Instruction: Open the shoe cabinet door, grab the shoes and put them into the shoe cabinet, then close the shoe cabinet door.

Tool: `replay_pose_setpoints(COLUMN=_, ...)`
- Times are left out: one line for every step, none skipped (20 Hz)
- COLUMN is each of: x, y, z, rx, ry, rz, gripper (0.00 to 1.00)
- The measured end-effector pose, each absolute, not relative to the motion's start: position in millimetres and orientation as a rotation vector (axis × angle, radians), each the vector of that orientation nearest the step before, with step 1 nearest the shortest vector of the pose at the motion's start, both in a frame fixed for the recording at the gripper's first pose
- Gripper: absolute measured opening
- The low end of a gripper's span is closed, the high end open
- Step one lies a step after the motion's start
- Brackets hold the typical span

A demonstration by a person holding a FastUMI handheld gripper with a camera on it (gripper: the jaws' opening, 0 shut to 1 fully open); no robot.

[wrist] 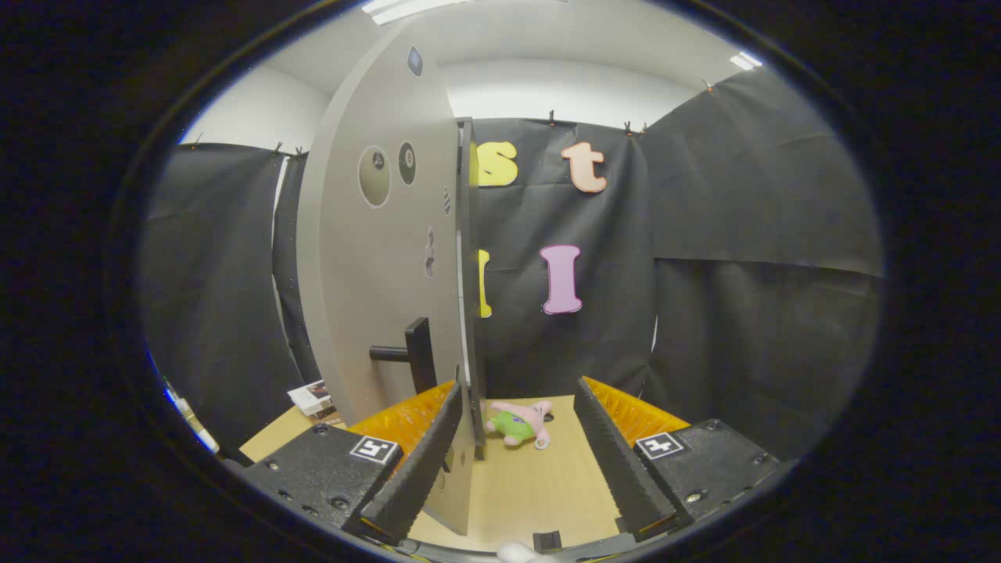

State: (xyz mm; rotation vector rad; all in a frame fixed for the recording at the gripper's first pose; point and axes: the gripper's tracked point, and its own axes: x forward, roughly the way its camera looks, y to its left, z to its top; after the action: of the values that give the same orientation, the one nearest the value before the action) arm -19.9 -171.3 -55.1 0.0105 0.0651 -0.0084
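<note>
The grey shoe cabinet door (375, 258) stands swung out, and I see it almost edge-on, rising tall just ahead of my left finger. Round stickers dot its face, and a black bar handle (414, 352) juts from it low down, beyond the left finger. My gripper (518, 389) is open wide. The door's free edge (468, 438) stands between the fingers, right against the inner side of the left finger (418, 461). The right finger (618, 453) is well apart from the door, with bare tabletop between them.
A pink and green plush toy (520, 422) lies on the wooden table (539, 485) just beyond the fingertips. A small stack of boxes (313, 399) sits on the table left of the door. Black cloth walls close the booth behind.
</note>
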Motion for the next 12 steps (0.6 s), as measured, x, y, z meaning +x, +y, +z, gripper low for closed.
replay_pose_setpoints(x=-25.5, y=-165.5, z=-56.5, rx=0.008, ry=0.065, rz=-0.017, gripper=0.96)
replay_pose_setpoints(x=-26.7, y=-159.7, z=-56.3, rx=0.010, ry=0.065, rz=-0.024, gripper=0.96)
replay_pose_setpoints(x=-27.4, y=-152.9, z=-56.5, rx=0.011, ry=0.064, rz=-0.028, gripper=0.96)
replay_pose_setpoints(x=-29.4, y=-142.4, z=-57.7, rx=0.012, ry=0.063, rz=-0.029, gripper=0.96)
replay_pose_setpoints(x=-29.4, y=-132.3, z=-58.0, rx=0.014, ry=0.062, rz=-0.027, gripper=0.96)
replay_pose_setpoints(x=-24.5, y=-121.0, z=-58.1, rx=0.014, ry=0.062, rz=-0.020, gripper=0.96)
replay_pose_setpoints(x=-24.2, y=-109.0, z=-58.6, rx=0.013, ry=0.062, rz=-0.012, gripper=0.96)
replay_pose_setpoints(x=-24.0, y=-96.4, z=-59.1, rx=0.013, ry=0.061, rz=-0.001, gripper=0.96)
replay_pose_setpoints(x=-22.8, y=-82.8, z=-58.7, rx=0.012, ry=0.059, rz=0.012, gripper=0.96)
replay_pose_setpoints(x=-21.5, y=-68.9, z=-60.3, rx=0.011, ry=0.061, rz=0.026, gripper=0.96)
replay_pose_setpoints(x=-18.0, y=-56.4, z=-60.4, rx=0.011, ry=0.060, rz=0.040, gripper=0.96)
replay_pose_setpoints(x=-13.7, y=-46.0, z=-59.1, rx=0.007, ry=0.057, rz=0.059, gripper=0.96)
